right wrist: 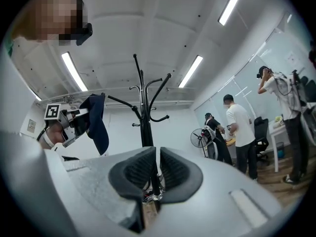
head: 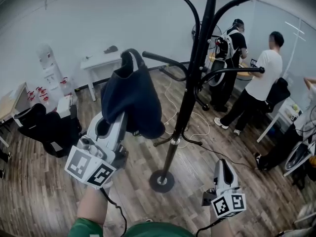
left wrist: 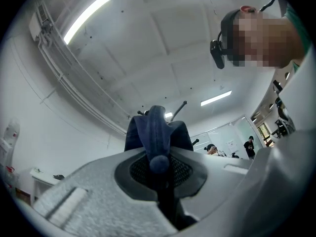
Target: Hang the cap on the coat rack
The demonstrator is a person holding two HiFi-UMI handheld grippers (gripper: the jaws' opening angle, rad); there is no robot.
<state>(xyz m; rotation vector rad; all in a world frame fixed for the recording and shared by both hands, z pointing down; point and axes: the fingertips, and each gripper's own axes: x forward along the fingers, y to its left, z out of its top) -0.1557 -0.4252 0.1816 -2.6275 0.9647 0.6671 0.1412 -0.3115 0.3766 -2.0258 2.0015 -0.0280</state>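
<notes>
A dark navy cap [head: 132,100] hangs up in the air from my left gripper [head: 114,120], which is shut on its lower edge. In the left gripper view the cap [left wrist: 157,127] rises straight up out of the closed pads [left wrist: 160,169]. The black coat rack [head: 190,93] stands just right of the cap, and one of its lower arms [head: 165,59] ends close beside the cap's top loop. My right gripper [head: 223,166] is low at the right of the rack's base [head: 162,180], shut with nothing in it. The right gripper view shows the rack [right wrist: 143,112] and the cap [right wrist: 96,120].
Two people [head: 259,83] stand at a desk at the back right, near a fan. A white table [head: 101,60] and a water dispenser [head: 49,65] line the back wall. A black chair [head: 47,127] stands at the left. Cables trail on the wooden floor behind the rack.
</notes>
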